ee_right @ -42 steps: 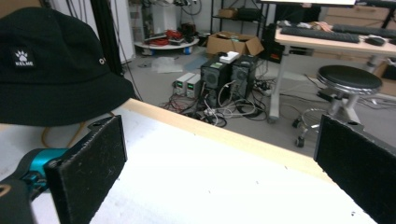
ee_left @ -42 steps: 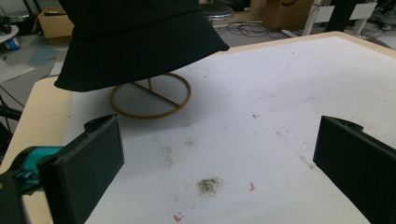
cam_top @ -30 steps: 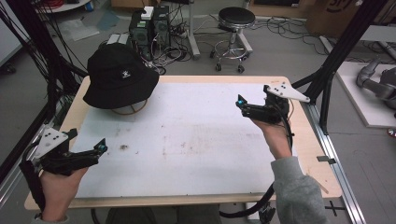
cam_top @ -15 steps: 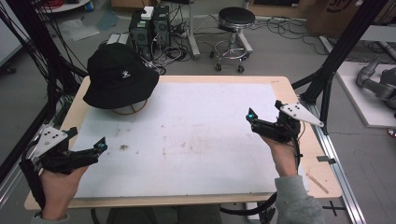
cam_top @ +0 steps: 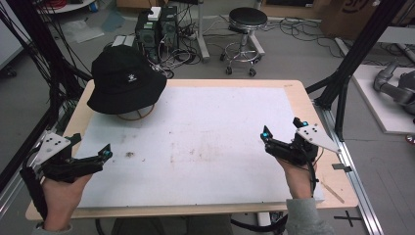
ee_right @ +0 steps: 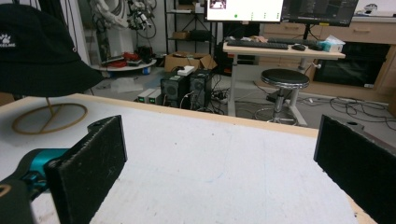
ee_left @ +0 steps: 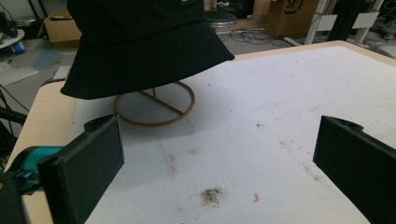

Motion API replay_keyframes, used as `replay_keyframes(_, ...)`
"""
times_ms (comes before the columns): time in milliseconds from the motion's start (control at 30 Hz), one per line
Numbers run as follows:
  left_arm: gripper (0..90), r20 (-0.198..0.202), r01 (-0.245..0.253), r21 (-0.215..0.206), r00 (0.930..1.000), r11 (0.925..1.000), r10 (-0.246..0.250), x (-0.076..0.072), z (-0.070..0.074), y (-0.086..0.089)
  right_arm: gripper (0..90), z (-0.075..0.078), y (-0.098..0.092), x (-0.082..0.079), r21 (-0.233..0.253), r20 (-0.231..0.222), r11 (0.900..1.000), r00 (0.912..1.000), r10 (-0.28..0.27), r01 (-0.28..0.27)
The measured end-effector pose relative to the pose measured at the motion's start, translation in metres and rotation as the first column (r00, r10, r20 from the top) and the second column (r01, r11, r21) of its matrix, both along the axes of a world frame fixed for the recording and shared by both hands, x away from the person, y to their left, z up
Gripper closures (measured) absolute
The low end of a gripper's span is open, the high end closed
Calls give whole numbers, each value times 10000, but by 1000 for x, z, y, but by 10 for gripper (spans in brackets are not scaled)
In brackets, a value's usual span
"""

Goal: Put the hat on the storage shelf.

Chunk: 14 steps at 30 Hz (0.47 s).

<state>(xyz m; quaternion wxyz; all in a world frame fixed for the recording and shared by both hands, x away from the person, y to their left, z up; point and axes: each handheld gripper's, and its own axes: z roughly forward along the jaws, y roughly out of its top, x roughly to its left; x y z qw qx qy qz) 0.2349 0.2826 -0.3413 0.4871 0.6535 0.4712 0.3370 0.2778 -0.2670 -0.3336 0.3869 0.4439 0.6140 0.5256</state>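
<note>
The table (cam_top: 303, 105) carries a white mat (cam_top: 205, 142), bare but for a few smudges. At its far left corner a black hat (cam_top: 126, 81) sits on a wire stand (cam_top: 139, 115) whose ring rests flat on the mat — the brim overhangs the ring all round.

The left gripper (cam_top: 95, 157) hovers at the near left edge, jaws spread wide and holding nothing; in the left gripper view the hat (ee_left: 140, 42) lies straight ahead and a little left of the gap, its brim above jaw height. The right gripper (cam_top: 281, 134) hovers at the right edge, jaws likewise wide and empty, with the hat (ee_right: 37, 46) far off to its left.

So the left hand is plainly nearer. Any reach for the hat would likely go forward along the mat's left side and up to the brim.
</note>
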Motion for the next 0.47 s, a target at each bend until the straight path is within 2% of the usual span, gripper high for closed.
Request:
replay_keyframes(67,21,11,4,12,10000,10000,-4,0,0,0,21,-1,-1,-2,-77,7,10000,10000,24,-24)
replay_keyframes(167,21,-17,-14,26,10000,10000,14,0,0,0,21,-5,-8,-8,80,-184,10000,9998,15,-14)
replay_keyframes(267,21,-50,34,74,10000,10000,-34,0,-1,-1,21,-6,-13,-6,53,-476,9999,9988,117,-114)
replay_keyframes(367,21,-22,52,105,10000,9999,-52,0,0,-3,21,-5,-17,-4,279,-512,9993,9984,248,-234)
replay_keyframes(467,21,25,90,145,10000,9999,-90,0,0,-4,21,-5,-16,-4,256,-671,9992,9972,336,-319)
